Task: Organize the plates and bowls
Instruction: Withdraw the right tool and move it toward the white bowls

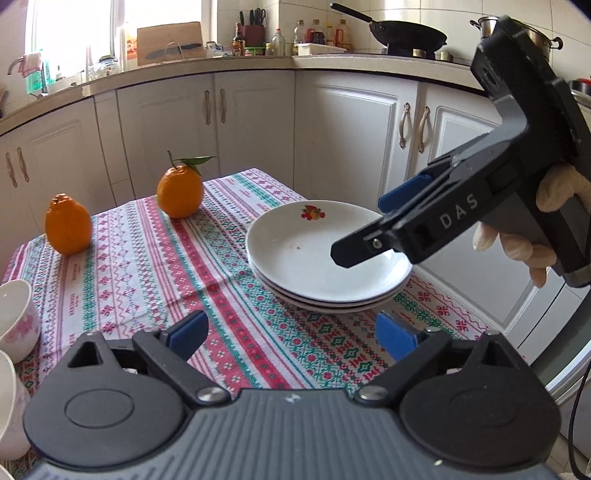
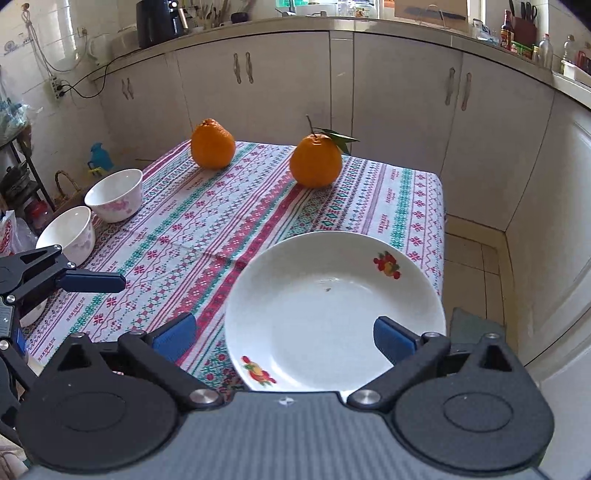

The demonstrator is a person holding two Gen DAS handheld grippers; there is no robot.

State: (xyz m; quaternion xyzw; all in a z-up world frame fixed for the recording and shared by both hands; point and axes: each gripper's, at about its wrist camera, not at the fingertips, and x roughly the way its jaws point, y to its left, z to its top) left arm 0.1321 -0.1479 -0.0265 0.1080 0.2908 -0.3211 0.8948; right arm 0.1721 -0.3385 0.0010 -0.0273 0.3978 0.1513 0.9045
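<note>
A stack of three white plates [image 1: 295, 236], each with a fruit print, rests on the patterned tablecloth [image 1: 155, 258] near its right edge. My right gripper [image 1: 376, 221], held in a gloved hand, hovers open just over the top plate. In the right wrist view the top plate [image 2: 325, 314] lies under the right gripper [image 2: 284, 338]; one blue pad is over the plate's well, the other over the cloth. My left gripper [image 1: 291, 336] is open over the cloth in front of the stack, holding nothing. Two white bowls [image 2: 114, 194] [image 2: 66, 232] with pink flowers stand at the table's left edge.
Two oranges [image 2: 213, 144] [image 2: 315, 160] sit at the far side of the table, one with a leafy stem. A finger of the left gripper [image 2: 92, 282] reaches in beside the near bowl. White cabinets [image 1: 258, 122] ring the table; a wok [image 1: 406, 33] sits on the counter.
</note>
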